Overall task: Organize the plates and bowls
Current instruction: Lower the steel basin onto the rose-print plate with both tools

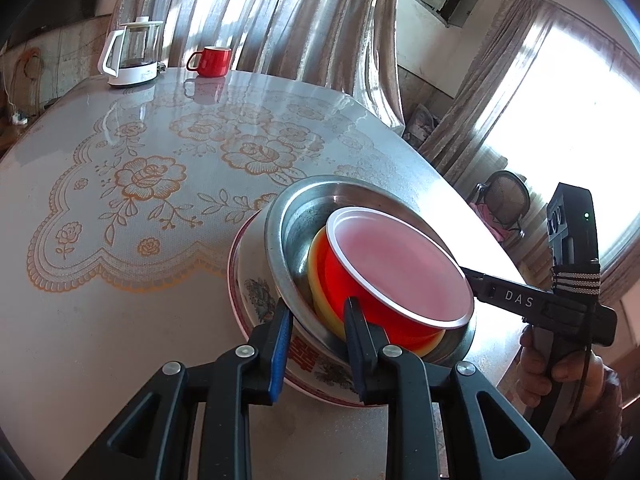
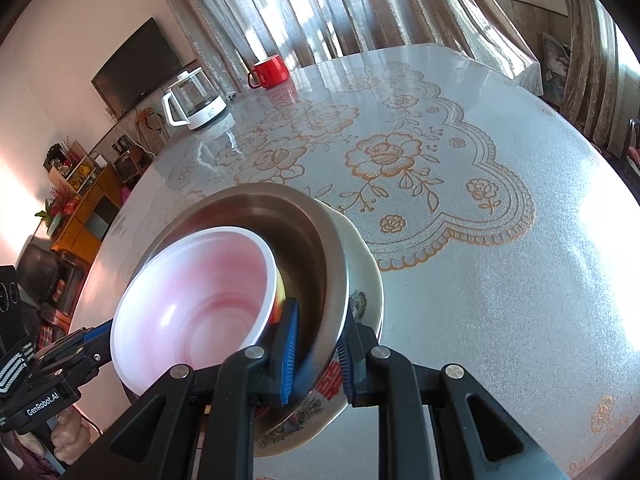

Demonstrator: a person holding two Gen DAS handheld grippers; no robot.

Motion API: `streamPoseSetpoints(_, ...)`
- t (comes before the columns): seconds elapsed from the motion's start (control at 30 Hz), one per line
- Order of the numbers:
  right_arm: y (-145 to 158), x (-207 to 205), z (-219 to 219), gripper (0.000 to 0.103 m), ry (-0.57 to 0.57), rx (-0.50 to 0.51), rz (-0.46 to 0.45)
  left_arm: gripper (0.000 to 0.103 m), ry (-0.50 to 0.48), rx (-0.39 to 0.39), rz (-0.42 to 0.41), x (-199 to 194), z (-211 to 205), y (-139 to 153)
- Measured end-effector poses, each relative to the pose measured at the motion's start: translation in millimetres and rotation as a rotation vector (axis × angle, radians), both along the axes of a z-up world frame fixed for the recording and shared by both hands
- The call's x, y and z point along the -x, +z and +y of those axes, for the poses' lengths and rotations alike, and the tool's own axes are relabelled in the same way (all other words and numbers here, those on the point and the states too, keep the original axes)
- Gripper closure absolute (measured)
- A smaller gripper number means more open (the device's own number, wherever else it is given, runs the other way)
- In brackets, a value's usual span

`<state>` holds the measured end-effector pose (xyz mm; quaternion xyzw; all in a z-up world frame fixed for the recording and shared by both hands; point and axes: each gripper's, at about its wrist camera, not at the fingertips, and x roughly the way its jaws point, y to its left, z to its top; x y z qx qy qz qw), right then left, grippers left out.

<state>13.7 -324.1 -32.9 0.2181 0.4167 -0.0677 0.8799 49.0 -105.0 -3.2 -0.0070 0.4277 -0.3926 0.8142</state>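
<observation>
A stack of nested bowls stands at the near edge of the table (image 1: 120, 264). A floral ceramic bowl (image 1: 260, 300) (image 2: 362, 264) is at the bottom, with a steel bowl (image 1: 304, 216) (image 2: 304, 232) inside it. A yellow bowl (image 1: 320, 276) comes after that, and a red bowl (image 1: 400, 264) (image 2: 192, 304) with a white inside is on top. My left gripper (image 1: 318, 340) (image 2: 100, 334) is shut on the steel and ceramic rims at one side. My right gripper (image 2: 318, 346) (image 1: 474, 280) is shut on the same rims at the opposite side. A hand (image 1: 560, 364) holds the right gripper's handle.
A glass kettle with a white base (image 1: 134, 56) (image 2: 194, 100) and a red mug (image 1: 212, 61) (image 2: 270, 72) stand at the table's far side. Curtains hang behind the table. A chair (image 1: 506, 200) stands beyond the table's right edge. A TV (image 2: 136, 64) hangs on the wall.
</observation>
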Motion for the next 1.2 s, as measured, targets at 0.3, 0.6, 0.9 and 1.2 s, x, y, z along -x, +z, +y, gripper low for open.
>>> streamPoseSetpoints(0.3,1.1,4.9,-1.4,0.082,-0.009,-0.013,-0.015,0.076,0.011,-0.012,-0.009,2.3,0.2,1.0)
streamPoseSetpoints(0.6,5.9,13.7,-5.5,0.082,-0.010,-0.035,-0.046,0.075,0.025,-0.024,-0.026,6.4,0.8,2.0)
streamPoseSetpoints(0.9,5.5,17.0,1.0,0.086,-0.002,-0.011,-0.057,0.075,0.032,-0.023,-0.027,9.1,1.2,2.9)
streamPoseSetpoints(1.2,5.4,17.0,3.1,0.086,-0.008,-0.005,-0.052,0.073,0.026,-0.013,-0.035,11.6,4.3,2.9)
